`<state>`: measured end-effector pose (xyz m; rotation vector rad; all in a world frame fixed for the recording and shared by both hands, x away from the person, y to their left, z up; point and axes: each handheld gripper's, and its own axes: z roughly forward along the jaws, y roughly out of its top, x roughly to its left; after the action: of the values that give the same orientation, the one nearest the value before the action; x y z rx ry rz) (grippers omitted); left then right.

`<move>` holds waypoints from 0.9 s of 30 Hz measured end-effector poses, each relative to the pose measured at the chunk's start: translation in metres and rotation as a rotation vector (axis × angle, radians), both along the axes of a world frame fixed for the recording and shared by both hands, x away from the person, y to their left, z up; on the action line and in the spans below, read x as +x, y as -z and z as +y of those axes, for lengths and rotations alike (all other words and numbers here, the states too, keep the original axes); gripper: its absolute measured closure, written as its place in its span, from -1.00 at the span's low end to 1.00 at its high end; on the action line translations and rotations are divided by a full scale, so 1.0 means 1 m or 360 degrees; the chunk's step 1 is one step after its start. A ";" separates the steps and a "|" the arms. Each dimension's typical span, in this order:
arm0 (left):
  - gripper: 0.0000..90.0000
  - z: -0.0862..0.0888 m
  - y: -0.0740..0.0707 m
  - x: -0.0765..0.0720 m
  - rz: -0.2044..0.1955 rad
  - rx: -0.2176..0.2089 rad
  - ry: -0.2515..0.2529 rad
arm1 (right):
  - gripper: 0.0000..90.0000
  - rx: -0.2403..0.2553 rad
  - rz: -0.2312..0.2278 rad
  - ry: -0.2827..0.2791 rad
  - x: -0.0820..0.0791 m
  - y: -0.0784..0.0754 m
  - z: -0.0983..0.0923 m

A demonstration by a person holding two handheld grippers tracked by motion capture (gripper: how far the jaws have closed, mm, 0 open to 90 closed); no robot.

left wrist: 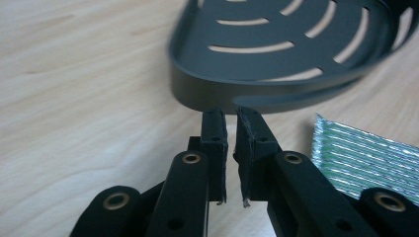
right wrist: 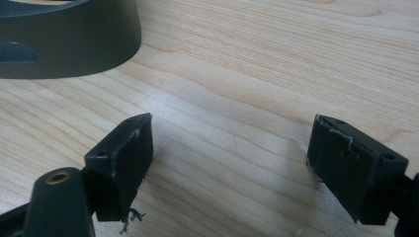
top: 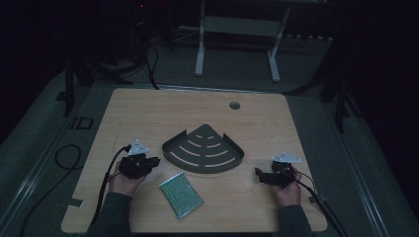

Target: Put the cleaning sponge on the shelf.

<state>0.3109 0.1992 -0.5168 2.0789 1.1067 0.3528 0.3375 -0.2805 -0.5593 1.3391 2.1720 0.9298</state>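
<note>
A dark grey fan-shaped tray (top: 197,170) with curved slots sits at the table's middle. A flat green and silver ribbed pad (top: 181,194) lies just in front of it. My left gripper (top: 154,162) is held low at the tray's left corner and points toward it. In the left gripper view its jaws (left wrist: 231,123) stand almost together with a narrow gap and nothing between them, just short of the tray wall (left wrist: 237,96); the pad (left wrist: 365,158) lies to the right. My right gripper (top: 258,173) rests near the tray's right corner, its jaws (right wrist: 230,148) wide apart over bare wood.
The wooden table (top: 148,113) has a round cable hole (top: 234,105) near its far edge. Cables trail off the left and right front edges. A white desk frame (top: 237,29) stands on the floor behind. The tray wall (right wrist: 74,44) lies up and left of the right jaws.
</note>
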 end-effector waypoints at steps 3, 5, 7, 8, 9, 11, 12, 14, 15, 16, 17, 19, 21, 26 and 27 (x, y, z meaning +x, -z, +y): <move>0.89 -0.006 0.000 -0.003 0.0003 0.0008 0.0049 | -0.61 0.0000 0.0000 0.0000 0.000 0.000 0.000; 0.93 -0.010 -0.001 -0.006 0.0002 0.0013 0.0083 | -0.61 0.0000 0.0000 0.0000 0.000 0.000 0.000; 0.96 -0.014 -0.001 -0.008 0.0015 0.0016 0.0113 | -0.61 0.0000 0.0000 0.0000 0.000 0.000 0.000; 0.98 -0.016 -0.001 -0.009 0.0019 0.0007 0.0129 | -0.61 0.0000 0.0000 0.0000 0.000 0.000 0.000; 0.99 -0.019 0.000 -0.010 0.0023 0.0009 0.0143 | -0.61 0.0000 0.0000 0.0000 0.000 0.000 0.000; 1.00 -0.021 0.000 -0.011 0.0027 0.0015 0.0163 | -0.61 0.0000 0.0000 0.0000 0.000 0.000 0.000; 1.00 -0.023 0.000 -0.012 0.0030 0.0026 0.0182 | -0.61 0.0000 0.0000 0.0000 0.000 0.000 0.000; 1.00 -0.029 -0.001 -0.015 0.0037 0.0040 0.0229 | -0.61 0.0001 0.0001 0.0000 0.000 0.000 0.000; 1.00 -0.031 0.000 -0.016 0.0041 0.0040 0.0241 | -0.61 0.0001 0.0000 0.0000 0.000 0.000 0.000; 1.00 -0.033 0.000 -0.017 0.0045 0.0041 0.0253 | -0.61 0.0000 0.0000 0.0000 0.000 0.000 0.000; 1.00 -0.033 0.000 -0.017 0.0045 0.0041 0.0253 | -0.61 0.0001 0.0000 0.0000 0.000 0.000 0.000; 1.00 -0.036 0.001 -0.018 0.0052 0.0046 0.0273 | -0.61 0.0001 0.0001 0.0000 0.000 0.000 0.000; 1.00 -0.039 0.001 -0.020 0.0060 0.0054 0.0298 | -0.61 0.0000 0.0000 0.0000 0.000 0.000 0.000; 1.00 -0.051 0.003 -0.023 0.0080 0.0061 0.0369 | -0.61 0.0001 0.0001 0.0000 0.000 0.000 0.000; 1.00 -0.051 0.003 -0.023 0.0080 0.0061 0.0369 | -0.61 0.0001 0.0001 0.0000 0.000 0.000 0.000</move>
<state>0.2882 0.1480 -0.5200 2.2330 0.8808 0.2108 0.3375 -0.2805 -0.5593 1.3396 2.1722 0.9300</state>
